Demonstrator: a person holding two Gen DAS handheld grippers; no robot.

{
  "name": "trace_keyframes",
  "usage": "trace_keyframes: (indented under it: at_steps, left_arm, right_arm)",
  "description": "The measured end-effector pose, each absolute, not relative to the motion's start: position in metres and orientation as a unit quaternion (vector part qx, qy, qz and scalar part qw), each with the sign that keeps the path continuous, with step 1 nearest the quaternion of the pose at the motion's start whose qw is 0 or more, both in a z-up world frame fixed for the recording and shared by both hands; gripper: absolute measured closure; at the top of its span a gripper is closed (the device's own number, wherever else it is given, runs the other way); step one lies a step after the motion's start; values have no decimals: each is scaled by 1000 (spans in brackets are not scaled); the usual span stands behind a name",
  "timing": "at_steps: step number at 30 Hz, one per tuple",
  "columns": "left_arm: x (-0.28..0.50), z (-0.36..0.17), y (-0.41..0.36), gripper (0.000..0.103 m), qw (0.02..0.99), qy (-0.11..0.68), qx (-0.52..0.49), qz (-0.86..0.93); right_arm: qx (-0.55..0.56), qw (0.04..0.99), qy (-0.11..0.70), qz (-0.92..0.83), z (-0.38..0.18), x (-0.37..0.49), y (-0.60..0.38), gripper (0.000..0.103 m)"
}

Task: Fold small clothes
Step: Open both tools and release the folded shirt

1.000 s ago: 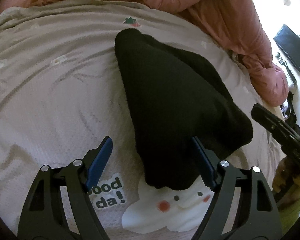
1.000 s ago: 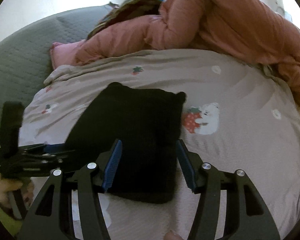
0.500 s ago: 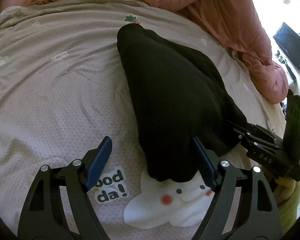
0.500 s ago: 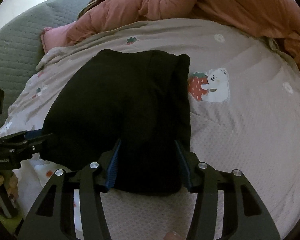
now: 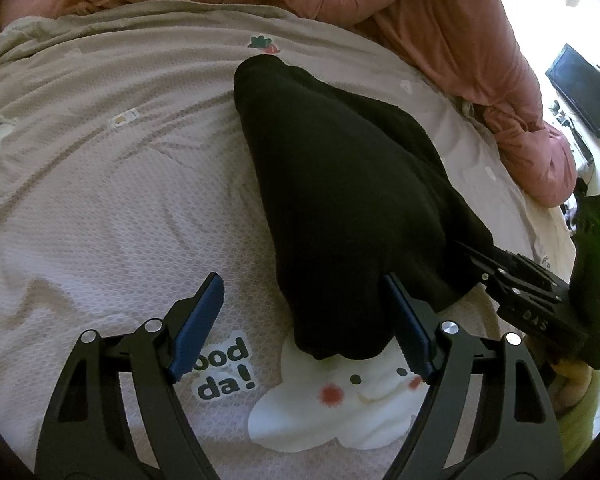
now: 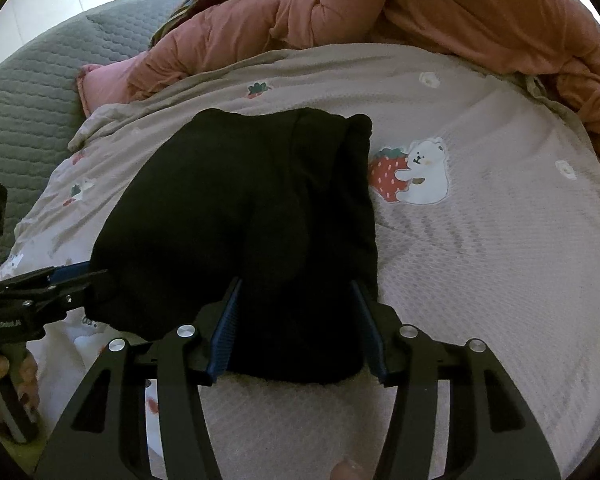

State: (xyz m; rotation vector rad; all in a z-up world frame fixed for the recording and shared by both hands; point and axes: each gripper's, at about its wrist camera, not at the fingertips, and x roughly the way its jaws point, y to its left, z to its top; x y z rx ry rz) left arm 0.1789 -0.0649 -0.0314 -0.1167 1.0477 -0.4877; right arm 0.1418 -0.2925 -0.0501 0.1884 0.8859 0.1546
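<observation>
Bed's covered by a beige printed sheet (image 5: 100, 200), with a salmon-pink duvet (image 5: 440, 20) bunched along the far edge. Grey quilted headboard or cushion (image 6: 32, 92) sits behind on your right camera's left side.

Black garment (image 5: 340, 200) lies folded on the sheet mid-bed, long axis running away from you, near end over the white cloud print (image 5: 340, 412). On the right view it sits just left of the strawberry-bear print (image 6: 412, 176).

Your left gripper (image 5: 312, 316) is spread wide, near corner of the garment between the fingers. Right-hand pad (image 5: 408, 328) is up against the cloth, left-hand pad clear of it over bare sheet, so no grip.

Your right gripper (image 6: 296, 320) straddles the garment's near right edge with cloth between both pads. Jaws have just been opening slightly. Can't tell whether the pads actually press on the fabric.
</observation>
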Motion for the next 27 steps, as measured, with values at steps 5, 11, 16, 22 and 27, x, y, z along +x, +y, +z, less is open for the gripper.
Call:
trace_keyframes:
  at_steps: [5,11,16,22,27]
  left_arm:
    - [178,-28,-64,30,839,491,-54,-229]
    - [176,-22,-60,30,843,485,-55,-226]
    - [171,-10,-58,17,853,468,-55,-224]
    - [164,3,-56,10,866,449,-49,-216]
    - [154,15,-53,10,876,431,-46,-213]
  right_arm:
    - [92,898,424,75,-46,138,-293,50]
    - [92,903,413,75,-37,130,-294,48]
    - [82,916,388,68,-22,117,-293,24]
    - [71,932,352,59,-5,100,-293,10]
    - [72,943,322,48,7,87,-298,6]
